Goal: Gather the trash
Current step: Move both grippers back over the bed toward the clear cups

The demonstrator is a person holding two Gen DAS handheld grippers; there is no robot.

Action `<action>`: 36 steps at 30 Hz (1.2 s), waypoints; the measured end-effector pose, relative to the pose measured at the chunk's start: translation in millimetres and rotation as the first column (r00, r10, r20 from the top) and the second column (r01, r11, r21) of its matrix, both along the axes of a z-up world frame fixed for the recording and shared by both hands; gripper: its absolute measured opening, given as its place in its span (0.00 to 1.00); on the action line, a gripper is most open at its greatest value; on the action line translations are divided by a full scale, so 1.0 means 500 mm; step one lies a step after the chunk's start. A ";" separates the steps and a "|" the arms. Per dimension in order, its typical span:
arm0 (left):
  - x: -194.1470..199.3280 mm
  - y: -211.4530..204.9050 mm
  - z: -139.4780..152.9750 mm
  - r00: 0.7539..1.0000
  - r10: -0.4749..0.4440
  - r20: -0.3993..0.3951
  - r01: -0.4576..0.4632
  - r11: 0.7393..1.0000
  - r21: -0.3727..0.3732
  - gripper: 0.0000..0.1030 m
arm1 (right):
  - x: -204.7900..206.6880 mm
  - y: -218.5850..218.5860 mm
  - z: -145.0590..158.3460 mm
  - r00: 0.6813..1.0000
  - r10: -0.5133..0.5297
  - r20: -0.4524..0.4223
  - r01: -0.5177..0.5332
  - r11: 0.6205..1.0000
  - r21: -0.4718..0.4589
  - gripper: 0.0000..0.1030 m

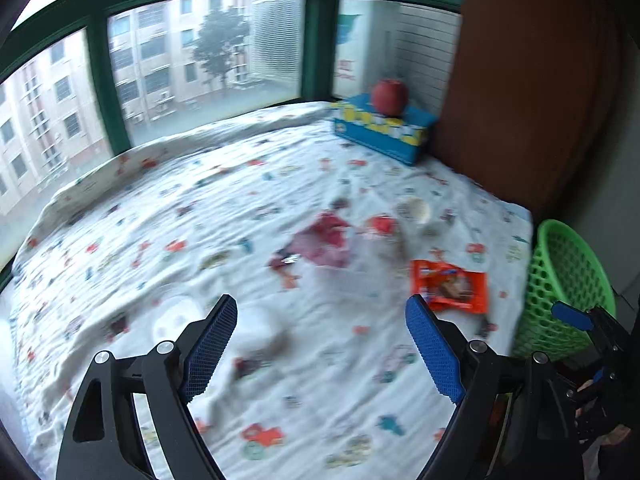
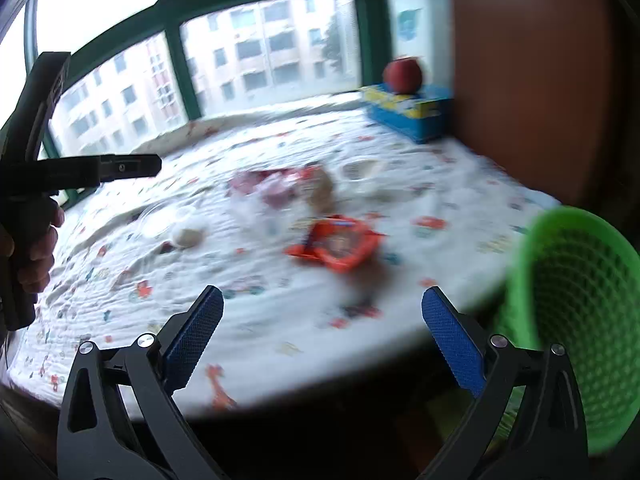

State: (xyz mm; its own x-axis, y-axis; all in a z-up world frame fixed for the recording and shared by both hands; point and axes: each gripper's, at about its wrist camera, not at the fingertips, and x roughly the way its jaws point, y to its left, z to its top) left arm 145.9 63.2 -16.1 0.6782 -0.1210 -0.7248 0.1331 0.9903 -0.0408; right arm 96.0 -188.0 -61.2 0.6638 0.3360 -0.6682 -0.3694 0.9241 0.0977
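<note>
An orange snack wrapper (image 1: 450, 286) lies on the patterned cloth, near its right side; it also shows in the right wrist view (image 2: 338, 242). Behind it lie a crumpled red-and-clear plastic bag (image 1: 324, 240) (image 2: 276, 186) and a white paper cup on its side (image 1: 416, 210) (image 2: 362, 172). A clear lid with a pale lump (image 2: 180, 228) lies to the left. A green mesh bin (image 1: 568, 292) (image 2: 576, 320) stands at the table's right edge. My left gripper (image 1: 322, 340) is open and empty above the cloth. My right gripper (image 2: 322, 328) is open and empty at the front edge.
A red apple (image 1: 390, 96) (image 2: 402, 74) rests on a blue box (image 1: 384, 132) (image 2: 412, 114) at the back right corner. A brown wooden panel (image 1: 520, 92) rises on the right. Green-framed windows (image 1: 312, 40) stand behind the table. The left gripper's handle (image 2: 36, 172) shows at left.
</note>
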 end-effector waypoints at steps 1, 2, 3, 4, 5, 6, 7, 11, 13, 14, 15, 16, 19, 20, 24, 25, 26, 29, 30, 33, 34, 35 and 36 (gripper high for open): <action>0.001 0.027 -0.003 1.000 0.025 -0.002 -0.025 1.000 0.002 0.81 | 0.011 0.023 -0.001 1.000 0.019 -0.003 -0.019 1.000 -0.006 0.96; 0.001 0.048 -0.005 0.999 0.044 -0.004 -0.044 0.999 0.004 0.81 | 0.021 0.044 -0.004 0.999 0.032 -0.009 -0.032 0.999 -0.009 0.95; 0.000 0.070 -0.007 0.998 0.065 -0.005 -0.065 0.998 0.006 0.81 | 0.036 0.072 -0.006 0.999 0.049 -0.022 -0.049 0.999 -0.003 0.95; 0.002 0.089 -0.008 0.996 0.086 -0.006 -0.086 0.996 0.011 0.81 | 0.048 0.087 -0.009 0.998 0.062 -0.031 -0.062 0.998 0.004 0.96; 0.003 0.112 -0.009 0.994 0.108 -0.007 -0.108 0.994 0.015 0.81 | 0.063 0.113 -0.011 0.996 0.080 -0.049 -0.080 0.997 0.009 0.96; 0.003 0.133 -0.011 0.992 0.129 -0.009 -0.129 0.992 0.014 0.81 | 0.071 0.130 -0.013 0.995 0.088 -0.057 -0.087 0.996 0.005 0.96; 0.004 0.157 -0.013 0.988 0.152 -0.013 -0.151 0.988 0.008 0.81 | 0.079 0.149 -0.014 0.993 0.100 -0.062 -0.100 0.995 0.004 0.95; 0.002 0.232 -0.024 0.975 0.220 -0.021 -0.220 0.975 -0.006 0.82 | 0.116 0.227 -0.024 0.982 0.162 -0.093 -0.162 0.987 0.005 0.96; 0.002 0.258 -0.032 0.970 0.243 -0.031 -0.244 0.970 -0.014 0.82 | 0.134 0.266 -0.032 0.975 0.187 -0.121 -0.189 0.982 -0.001 0.95; 0.002 0.271 -0.038 0.967 0.254 -0.035 -0.255 0.967 -0.015 0.82 | 0.144 0.287 -0.038 0.971 0.201 -0.132 -0.202 0.979 0.001 0.95; 0.003 0.280 -0.041 0.965 0.260 -0.039 -0.261 0.965 -0.017 0.82 | 0.149 0.299 -0.043 0.969 0.206 -0.138 -0.208 0.978 -0.002 0.95; 0.004 0.284 -0.046 0.963 0.267 -0.044 -0.268 0.963 -0.017 0.82 | 0.157 0.316 -0.050 0.967 0.210 -0.145 -0.214 0.977 -0.009 0.95; 0.004 0.310 -0.065 0.957 0.283 -0.058 -0.285 0.958 -0.025 0.83 | 0.178 0.352 -0.068 0.961 0.221 -0.165 -0.228 0.974 -0.021 0.95; 0.005 0.317 -0.071 0.955 0.288 -0.065 -0.291 0.956 -0.026 0.83 | 0.184 0.363 -0.074 0.959 0.225 -0.174 -0.232 0.972 -0.022 0.93; 0.008 0.341 -0.091 0.950 0.302 -0.080 -0.305 0.952 -0.029 0.83 | 0.204 0.406 -0.100 0.951 0.237 -0.198 -0.248 0.968 -0.036 0.89; 0.010 0.346 -0.095 0.949 0.305 -0.084 -0.308 0.951 -0.031 0.83 | 0.209 0.415 -0.105 0.949 0.241 -0.204 -0.253 0.967 -0.037 0.88; 0.010 0.352 -0.099 0.947 0.309 -0.088 -0.312 0.949 -0.033 0.83 | 0.213 0.423 -0.110 0.947 0.242 -0.209 -0.255 0.966 -0.039 0.87; 0.013 0.367 -0.106 0.944 0.316 -0.096 -0.321 0.946 -0.038 0.84 | 0.228 0.444 -0.123 0.945 0.241 -0.221 -0.258 0.965 -0.051 0.83; 0.014 0.371 -0.108 0.943 0.319 -0.098 -0.324 0.945 -0.038 0.84 | 0.233 0.451 -0.127 0.944 0.241 -0.224 -0.259 0.964 -0.056 0.82; 0.021 0.377 -0.119 0.941 0.319 -0.112 -0.324 0.945 -0.035 0.84 | 0.245 0.468 -0.142 0.944 0.238 -0.228 -0.264 0.961 -0.089 0.75; 0.024 0.377 -0.122 0.942 0.315 -0.115 -0.320 0.947 -0.032 0.84 | 0.247 0.471 -0.146 0.944 0.239 -0.228 -0.266 0.959 -0.096 0.74; 0.028 0.374 -0.126 0.943 0.311 -0.117 -0.315 0.949 -0.024 0.84 | 0.250 0.474 -0.150 0.944 0.240 -0.227 -0.268 0.958 -0.102 0.71; 0.033 0.371 -0.130 0.945 0.305 -0.119 -0.309 0.951 -0.018 0.84 | 0.252 0.476 -0.153 0.944 0.238 -0.230 -0.268 0.957 -0.110 0.67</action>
